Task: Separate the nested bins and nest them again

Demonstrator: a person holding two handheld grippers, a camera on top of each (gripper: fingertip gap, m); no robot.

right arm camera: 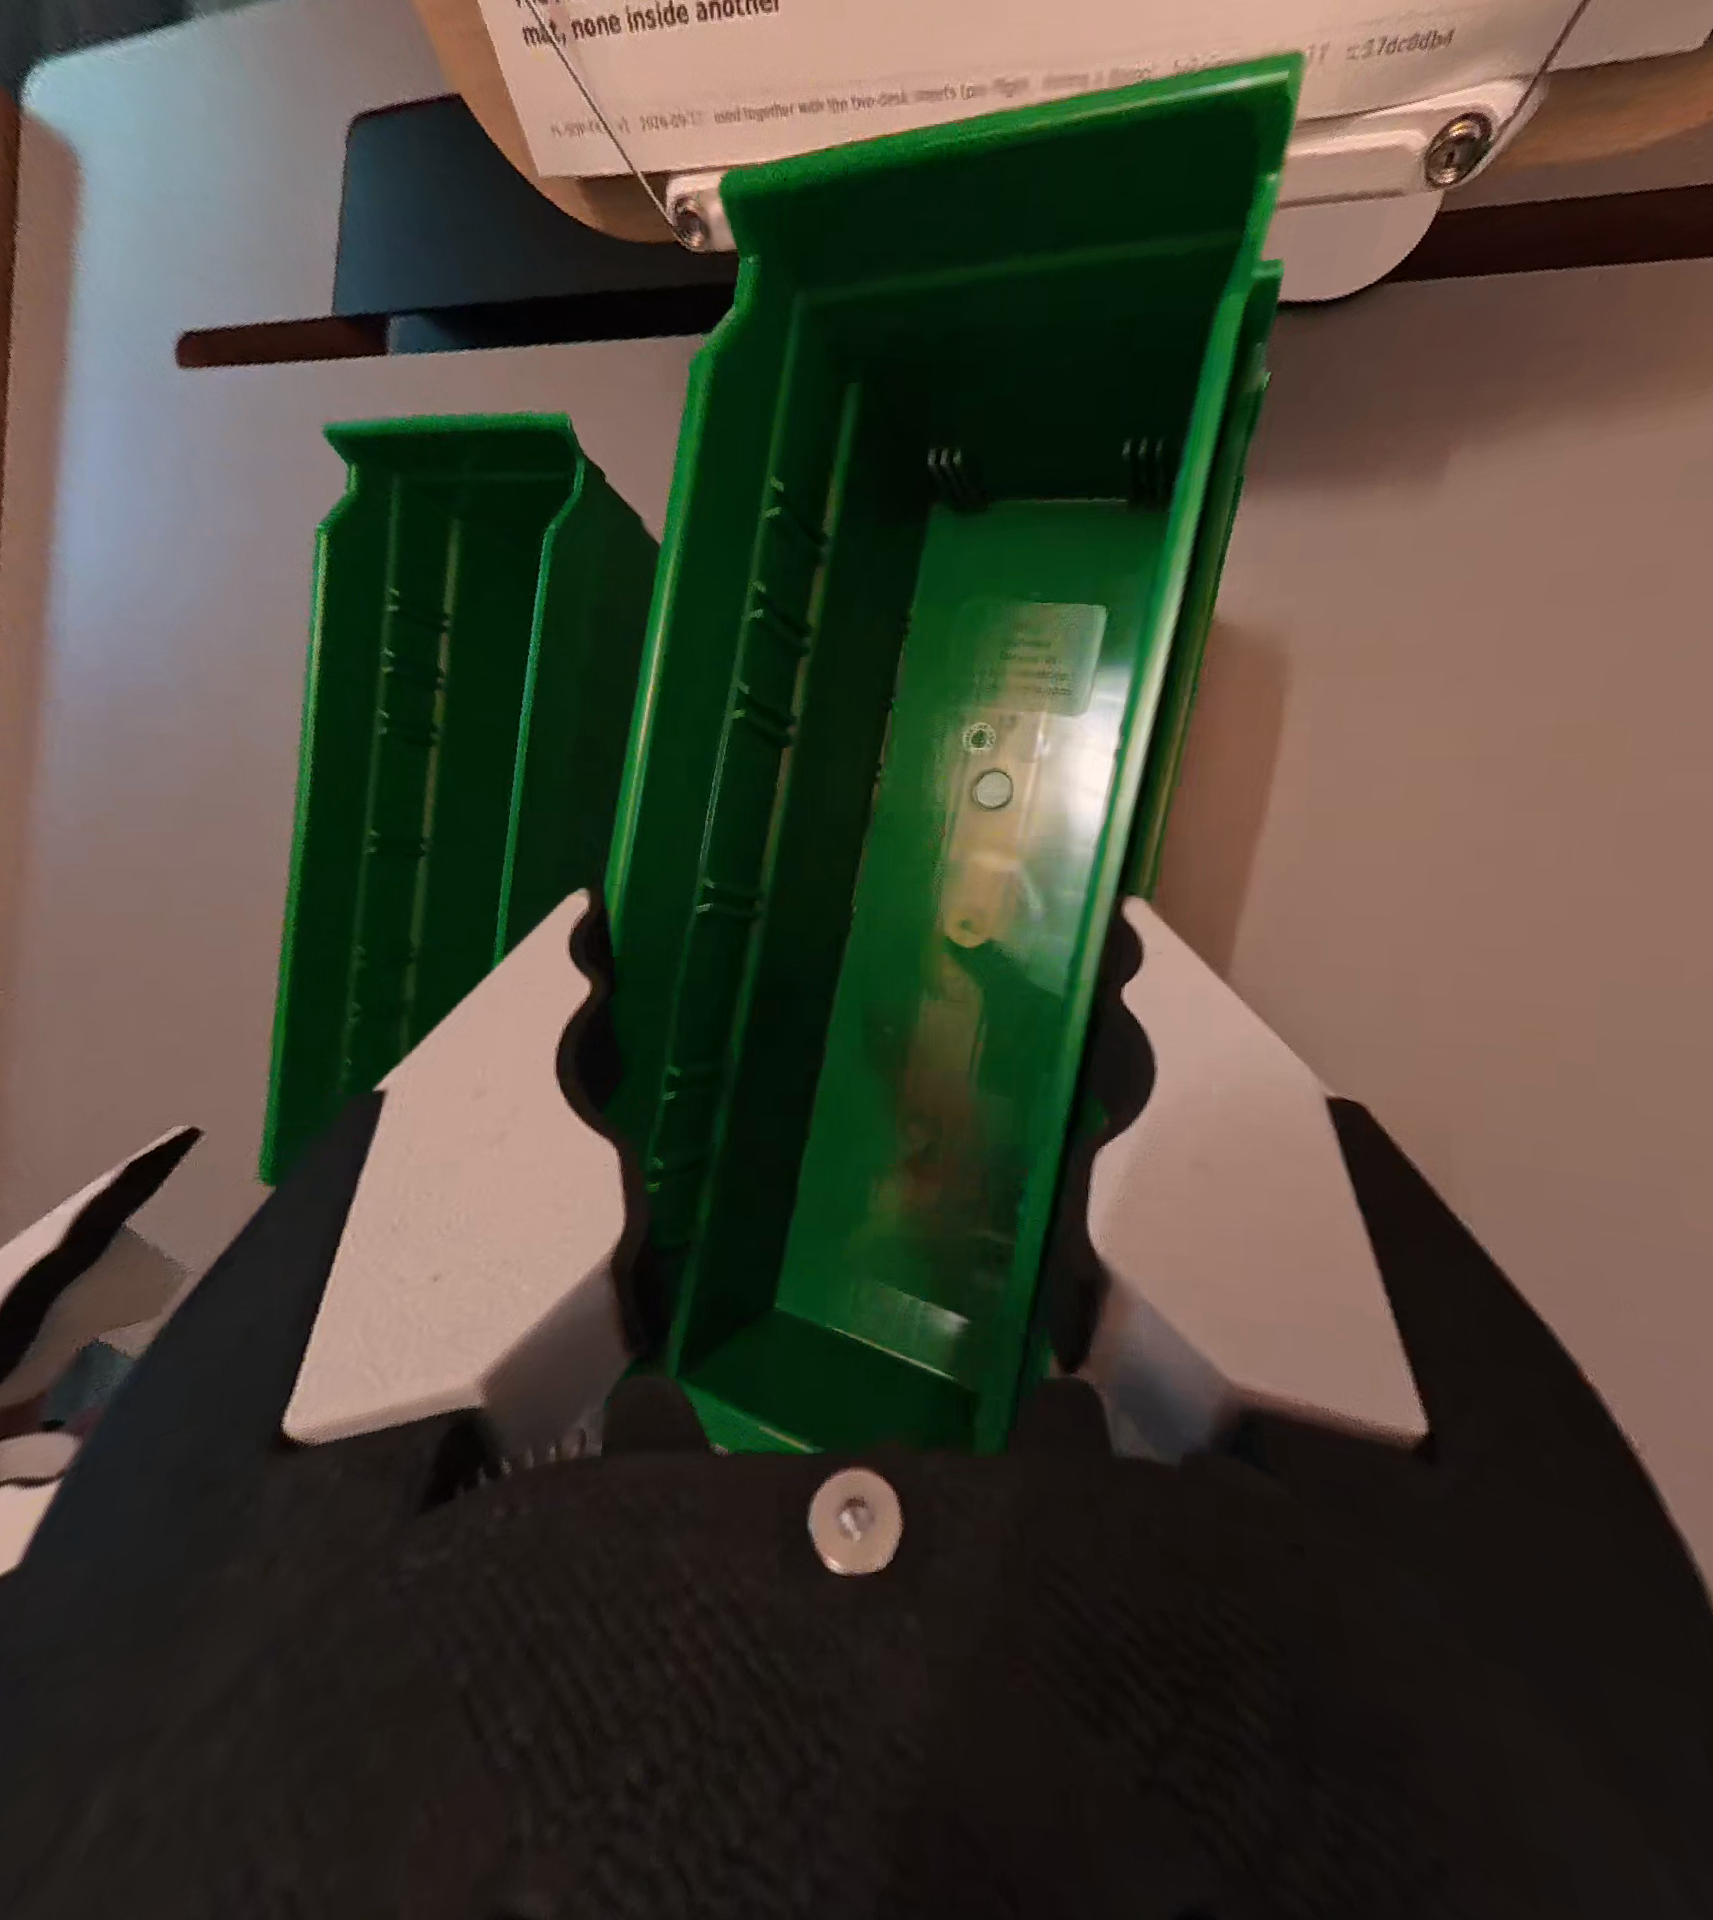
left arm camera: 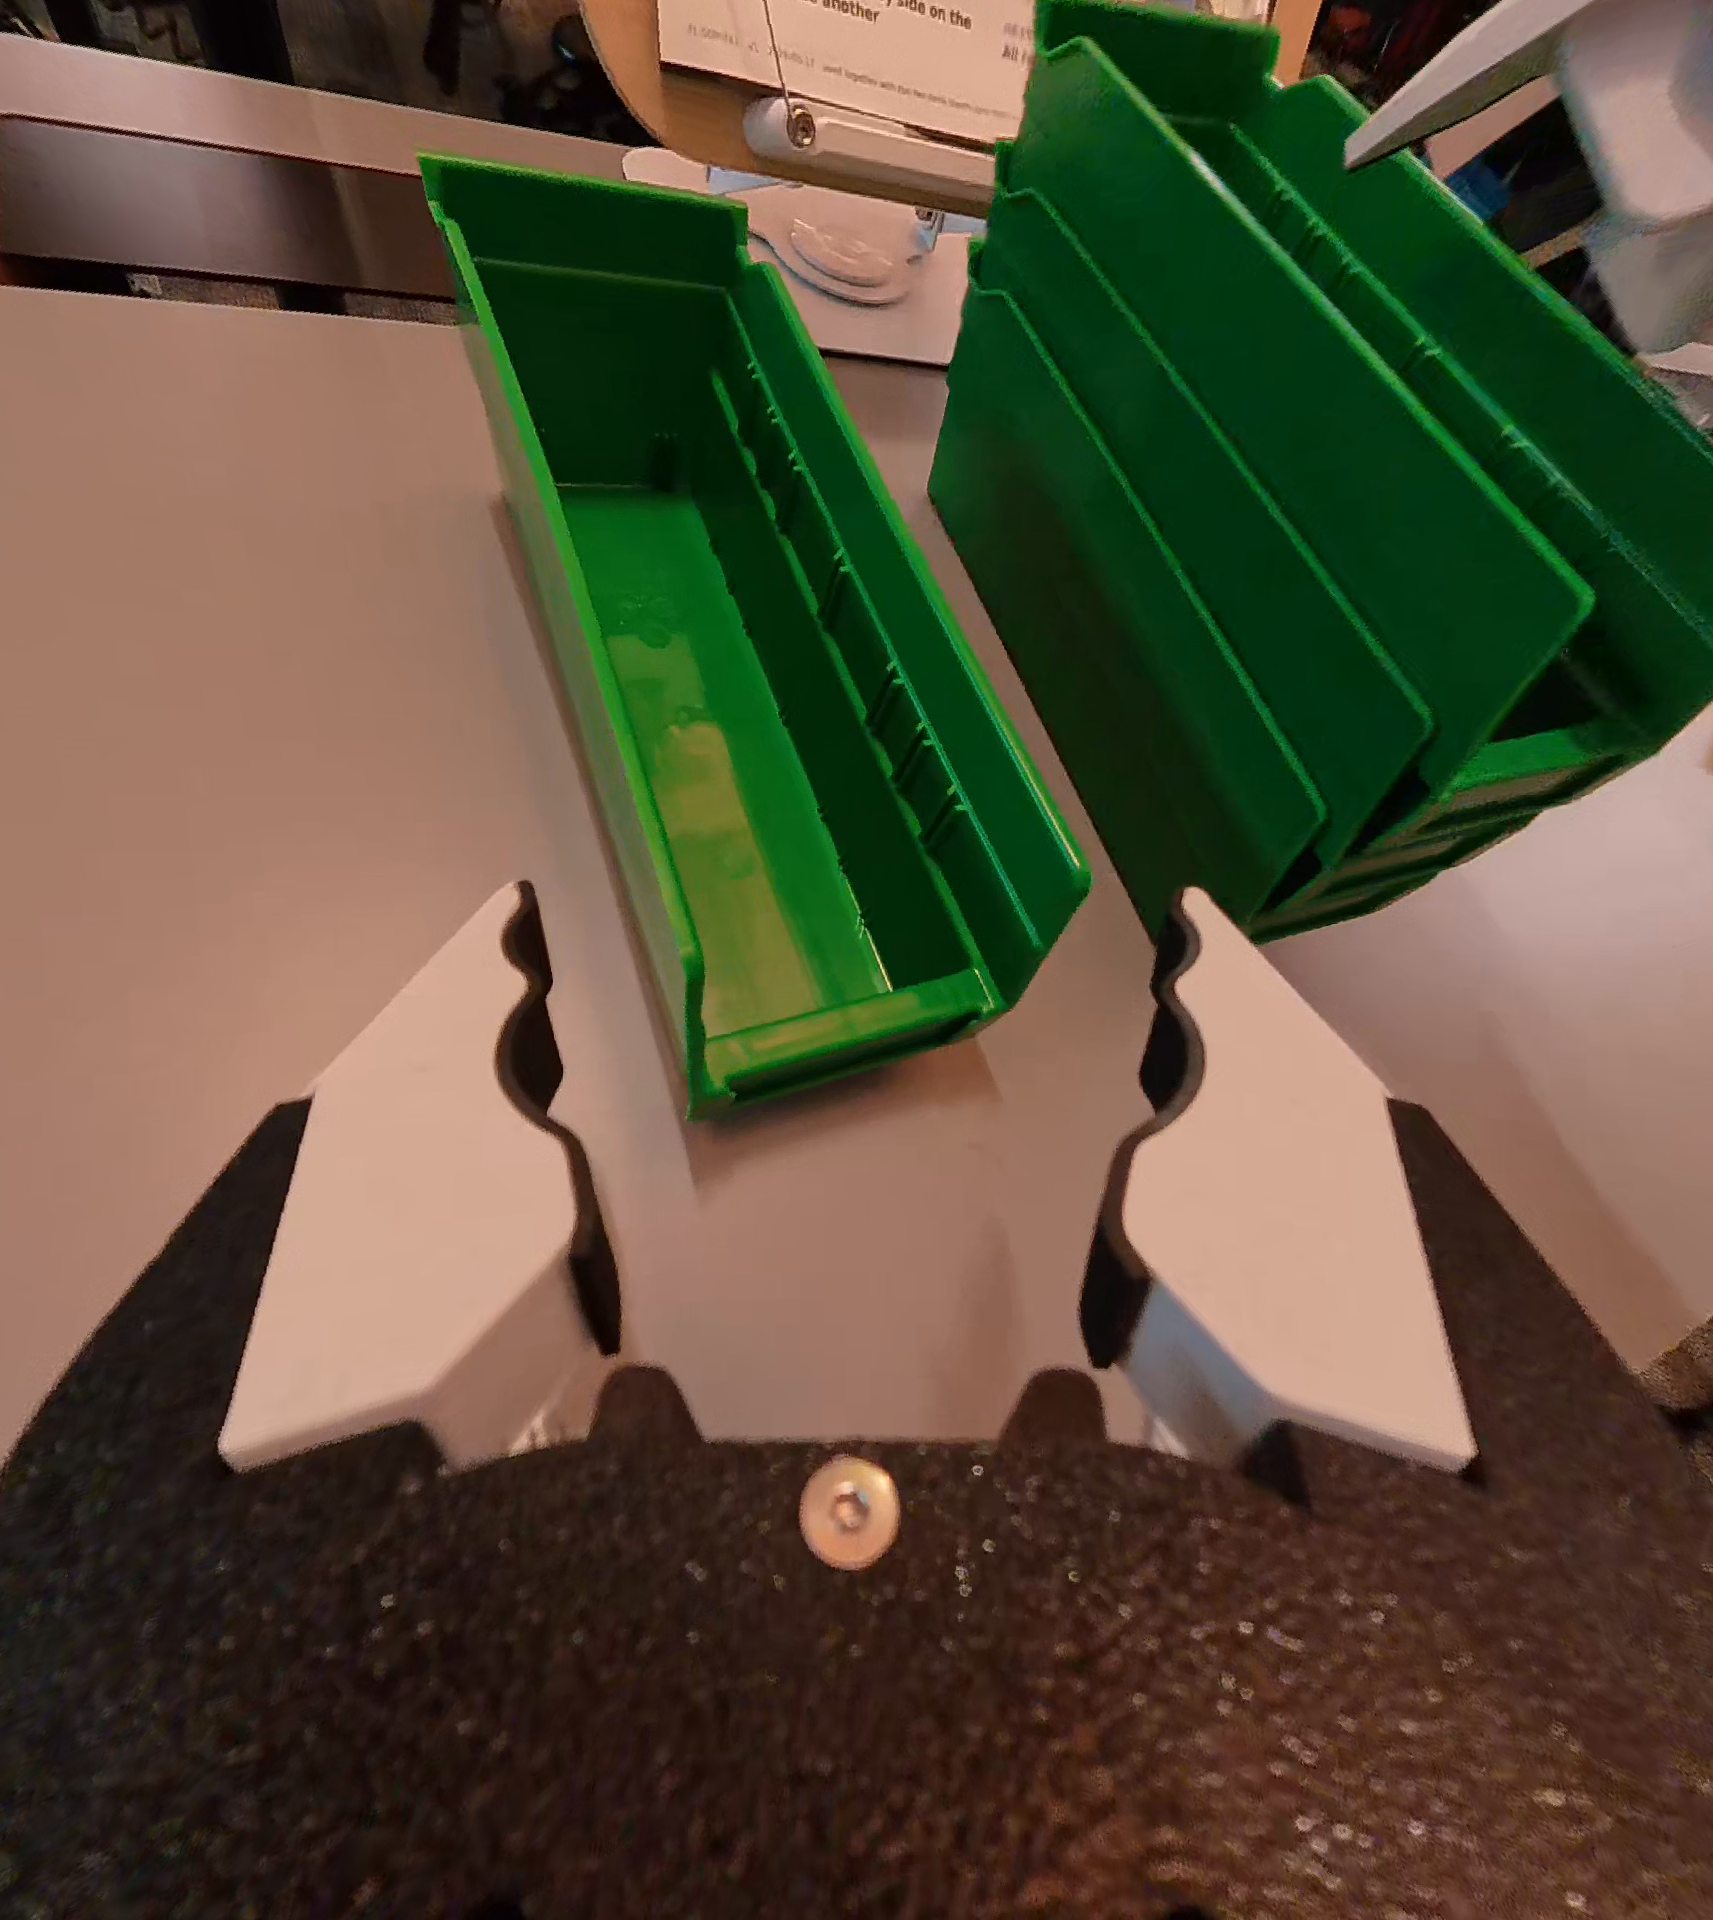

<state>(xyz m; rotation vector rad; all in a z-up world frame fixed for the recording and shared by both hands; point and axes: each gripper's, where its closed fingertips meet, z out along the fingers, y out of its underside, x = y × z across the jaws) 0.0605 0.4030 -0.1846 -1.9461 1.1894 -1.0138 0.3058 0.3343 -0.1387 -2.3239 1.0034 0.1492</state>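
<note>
Oddly, right gripper (right arm camera: 857, 1132) fingers pinch the top bin (right arm camera: 935, 831), hiding its rim; left gripper (left arm camera: 847, 1039) fingers spread

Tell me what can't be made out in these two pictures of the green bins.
- Left wrist view: the nested stack shows side-on; its walls hide the interiors, and the right edge cuts it off.
- Left wrist view: the right tool is only a blurred tip at the top right corner.
- Right wrist view: the right tool hides the held bin's near end; whether it grips one bin or several is unclear.
- Right wrist view: the single bin is partly hidden behind the held bin.
</note>
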